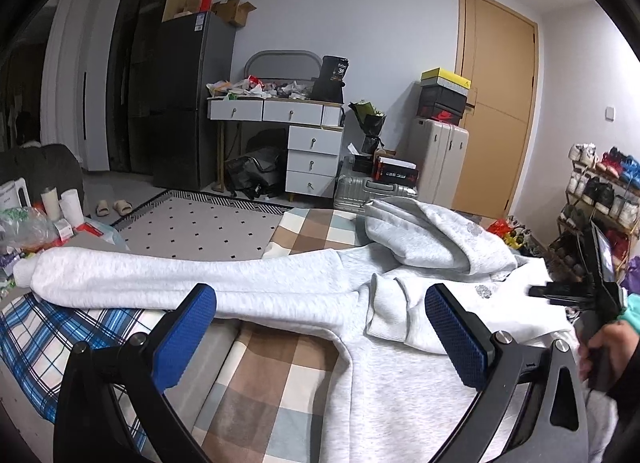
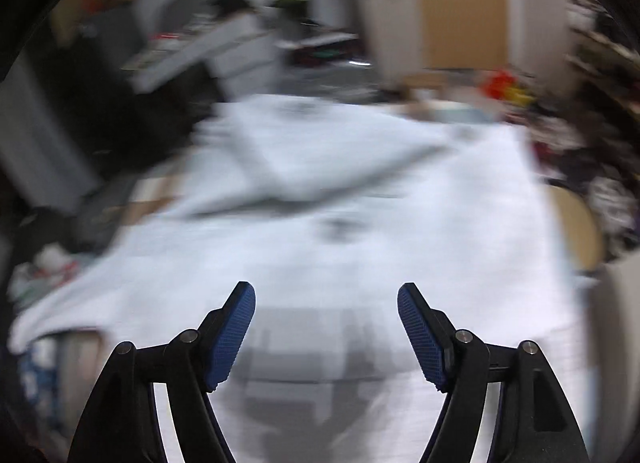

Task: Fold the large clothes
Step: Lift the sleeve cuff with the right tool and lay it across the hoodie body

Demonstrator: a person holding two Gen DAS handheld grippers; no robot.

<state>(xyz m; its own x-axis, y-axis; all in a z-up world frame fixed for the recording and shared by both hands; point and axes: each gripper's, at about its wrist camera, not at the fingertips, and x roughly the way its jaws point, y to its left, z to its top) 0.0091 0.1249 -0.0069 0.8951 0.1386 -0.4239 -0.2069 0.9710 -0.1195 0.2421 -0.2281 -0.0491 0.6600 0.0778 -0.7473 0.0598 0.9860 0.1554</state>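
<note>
On the checked bed [image 1: 280,363] our grey hoodie [image 1: 400,383] has one sleeve [image 1: 140,275] still unfolded beyond the left jaws [image 1: 320,327]; both left and right jaws [image 2: 326,327] gape empty.

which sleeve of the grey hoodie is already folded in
The sleeve between the left gripper's pads lies folded onto the chest; the other sleeve stretches straight out left.

One grey hoodie [image 1: 400,363], two grippers, left [image 1: 320,303] and right [image 2: 326,295], two suitcases, six desk drawers, two slippers, one door [image 1: 500,103], one fridge [image 1: 188,103]
</note>
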